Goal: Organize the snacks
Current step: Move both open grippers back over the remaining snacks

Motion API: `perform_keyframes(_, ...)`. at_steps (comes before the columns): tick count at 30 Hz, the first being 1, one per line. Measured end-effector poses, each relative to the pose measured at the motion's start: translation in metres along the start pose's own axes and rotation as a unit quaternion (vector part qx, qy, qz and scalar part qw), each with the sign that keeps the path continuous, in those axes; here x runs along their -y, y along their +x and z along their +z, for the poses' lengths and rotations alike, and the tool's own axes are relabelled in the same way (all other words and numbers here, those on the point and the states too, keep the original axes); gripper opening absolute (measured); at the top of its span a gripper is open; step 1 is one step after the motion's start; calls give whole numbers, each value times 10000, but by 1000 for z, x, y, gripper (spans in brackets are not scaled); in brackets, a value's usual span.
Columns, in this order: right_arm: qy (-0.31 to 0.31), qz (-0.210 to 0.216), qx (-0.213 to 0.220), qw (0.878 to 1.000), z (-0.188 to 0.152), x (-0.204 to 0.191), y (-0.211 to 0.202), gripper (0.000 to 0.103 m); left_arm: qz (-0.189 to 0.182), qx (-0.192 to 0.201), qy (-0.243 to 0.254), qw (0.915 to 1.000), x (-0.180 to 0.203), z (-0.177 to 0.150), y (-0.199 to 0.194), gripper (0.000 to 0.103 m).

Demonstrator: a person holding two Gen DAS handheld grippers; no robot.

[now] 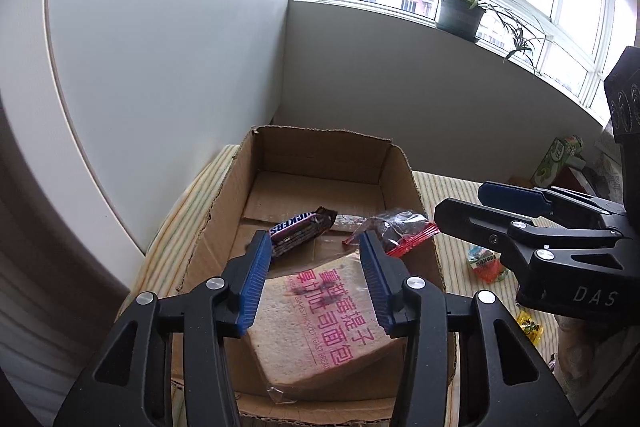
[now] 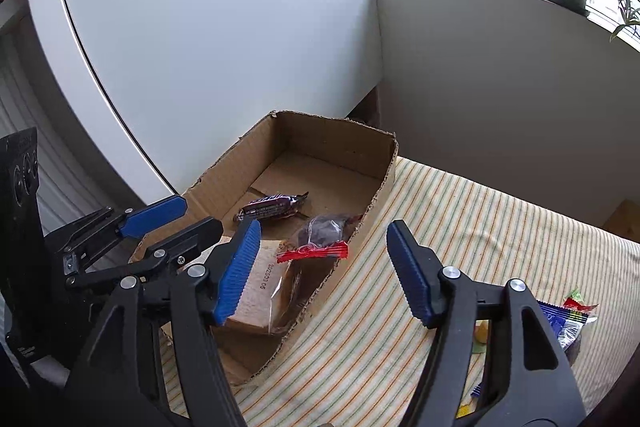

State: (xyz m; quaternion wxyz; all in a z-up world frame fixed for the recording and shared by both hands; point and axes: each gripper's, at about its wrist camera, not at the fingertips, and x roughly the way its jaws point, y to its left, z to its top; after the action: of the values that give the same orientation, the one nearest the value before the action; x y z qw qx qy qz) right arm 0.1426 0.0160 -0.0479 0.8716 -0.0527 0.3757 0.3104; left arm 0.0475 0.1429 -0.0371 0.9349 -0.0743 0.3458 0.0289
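Left gripper (image 1: 314,277): hovering over the near end of the cardboard box (image 1: 224,203), jaws standing apart with nothing between the pads; the toast pack is lying below the gap.
Right gripper (image 2: 324,269): hanging over the box's right wall, jaws spread wide and gripping nothing; one blue pad is sitting above the box interior, the other above the striped cloth (image 2: 460,227).
Cardboard box: resting open-topped on the striped cloth, next to a white wall panel.
Toast pack (image 1: 320,319): lying flat in the near part of the box, clear wrapper with pink print facing up.
Snickers bar (image 1: 300,229): lying on the box floor beyond the toast pack, near the left wall.
Red-sealed bag (image 1: 394,229): lying inside the box against the right wall, dark contents showing through clear film, beside the Snickers bar.
Loose snacks: a small colourful packet (image 1: 486,261) and a yellow wrapper (image 1: 530,327) are lying on the cloth to the right of the box.
Blue packet (image 2: 564,325): lying on the cloth at the right, partly hidden by the right gripper's finger.
Potted plant (image 1: 460,9): standing on the windowsill.
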Motion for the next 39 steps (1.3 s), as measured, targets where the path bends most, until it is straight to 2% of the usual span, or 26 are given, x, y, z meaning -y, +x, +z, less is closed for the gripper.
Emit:
perform_keyframes(11,506,-429,187,9976,-29,70,-62,68,-553,46,337,9979,54,-4,-10,45)
perform_keyframes(19,1003,-814,192,9914,-61,135,-90,68,-854,-178,660,9940,103,-11,2,45)
perform_keyframes(24,1372,-828,-11,9871,-81,175,-89,68,-1167,-496,812,9886,132,-25,11,45)
perform_keyframes(30,1709,-992,-203,9801,-96,209,-85,68,-1297,-863,1212,9803,163,-54,17,45)
perform_keyframes(34,1917,-816,-371,9774,-102,219,-77,58,-1460,-1070,1367,9739,172,-67,18,45)
perform_keyframes(39,1965,-672,-509,9769,-104,221,-64,58,-1654,-1350,1311,9681,176,-75,23,45)
